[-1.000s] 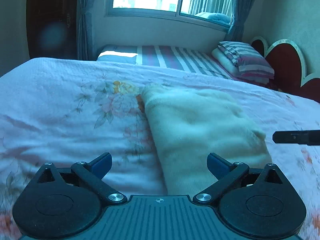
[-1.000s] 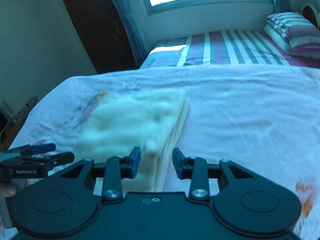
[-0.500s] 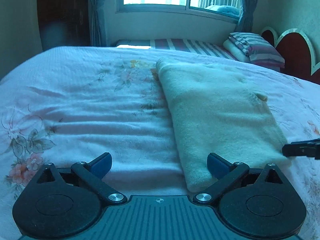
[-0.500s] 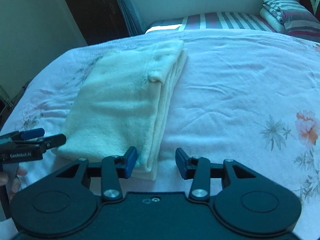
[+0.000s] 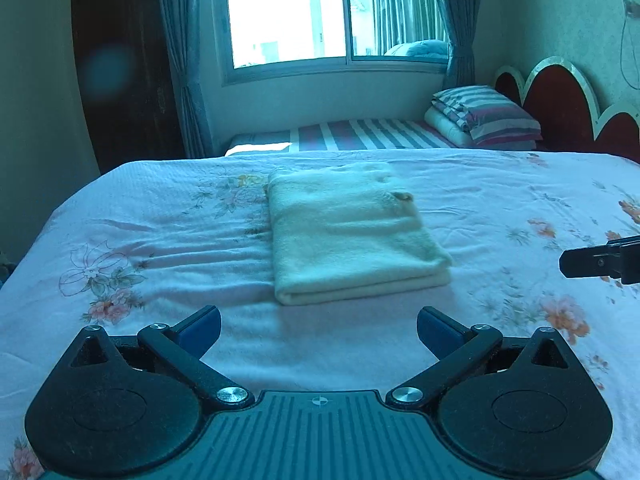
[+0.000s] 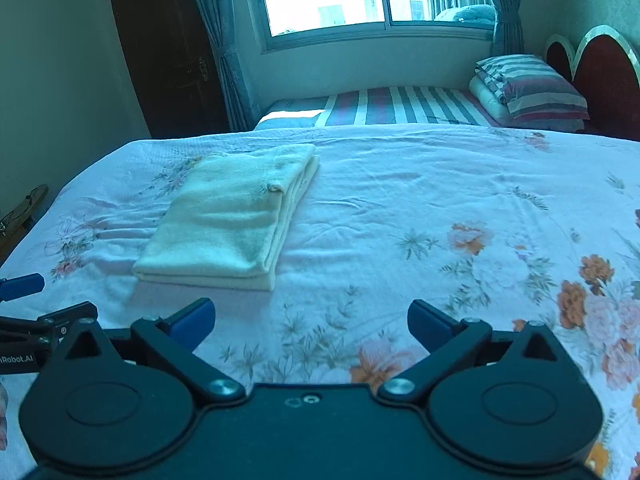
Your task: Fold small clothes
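A cream garment [image 5: 348, 236] lies folded into a neat rectangle on the floral bedsheet [image 5: 132, 248]. It also shows in the right wrist view [image 6: 236, 216], left of centre. My left gripper [image 5: 318, 326] is open and empty, held back from the garment's near edge. My right gripper [image 6: 311, 320] is open and empty, to the right of the garment and apart from it. The right gripper's tip shows at the right edge of the left wrist view [image 5: 600, 262]. The left gripper shows at the left edge of the right wrist view [image 6: 36, 320].
A second bed with a striped sheet [image 5: 360, 136] and stacked striped pillows [image 5: 484, 120] stands beyond. A red scalloped headboard [image 5: 568, 108] is at the right. A window [image 5: 332, 16] and a dark door [image 5: 120, 80] are behind. A sandal [image 6: 24, 212] lies on the floor at left.
Both grippers pulled back and rose from the garment, which now lies further away. The right gripper's jaws opened wider. The left gripper stayed open.
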